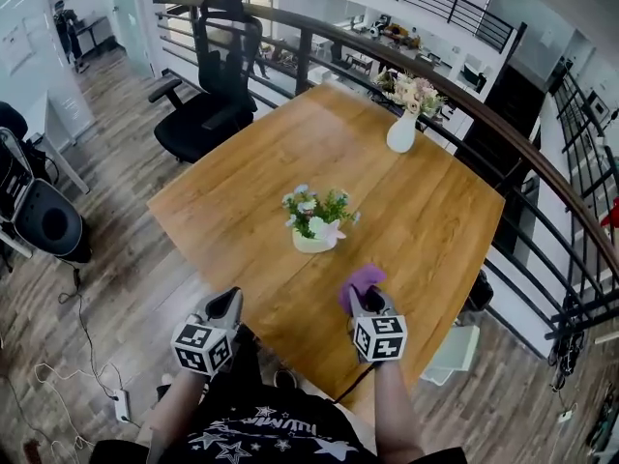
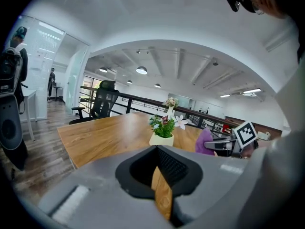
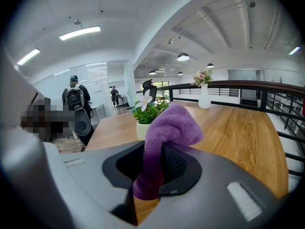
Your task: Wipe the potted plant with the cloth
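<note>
Desk [image 1: 426, 230]: rectangular, smooth top with a warm wood grain.
Potted plant [image 1: 317, 222]: green leaves and pale flowers in a rounded cream pot, mid-desk, ahead of both grippers.
Right gripper [image 1: 365, 296]: grey, over the desk's near edge, tilted slightly down, jaws clamped on the cloth.
Left gripper [image 1: 228, 302]: grey, just off the desk's edge, jaws pressed together, empty.
Cloth [image 1: 360, 280]: purple, fuzzy and bunched, sticking up from the right gripper.
</note>
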Available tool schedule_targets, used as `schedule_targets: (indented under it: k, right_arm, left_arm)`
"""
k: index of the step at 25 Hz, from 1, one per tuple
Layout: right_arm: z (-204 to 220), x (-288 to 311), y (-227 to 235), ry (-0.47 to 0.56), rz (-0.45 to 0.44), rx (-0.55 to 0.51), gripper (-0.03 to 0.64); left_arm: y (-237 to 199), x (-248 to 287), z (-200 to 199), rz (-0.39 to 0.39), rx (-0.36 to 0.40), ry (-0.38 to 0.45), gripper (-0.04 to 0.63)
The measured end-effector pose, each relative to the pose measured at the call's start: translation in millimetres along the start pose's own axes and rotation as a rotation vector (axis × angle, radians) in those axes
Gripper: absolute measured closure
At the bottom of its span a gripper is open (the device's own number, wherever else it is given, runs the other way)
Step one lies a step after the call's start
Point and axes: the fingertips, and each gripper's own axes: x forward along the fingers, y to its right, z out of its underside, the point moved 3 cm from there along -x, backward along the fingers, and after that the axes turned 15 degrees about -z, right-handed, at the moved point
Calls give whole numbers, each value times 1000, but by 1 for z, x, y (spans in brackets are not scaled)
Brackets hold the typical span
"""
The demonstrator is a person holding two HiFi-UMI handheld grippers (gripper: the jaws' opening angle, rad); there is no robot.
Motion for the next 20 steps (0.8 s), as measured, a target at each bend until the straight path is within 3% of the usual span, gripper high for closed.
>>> schedule_targets:
  k: [6, 20]
  right_arm:
    - [-6, 2, 15, -20, 126, 52, 528]
    - [-17, 61, 25, -178, 252, -62, 528]
  left_arm:
    - [-5, 56, -25, 156, 38, -50, 594]
    - [-10, 163, -51, 434, 237, -130, 594]
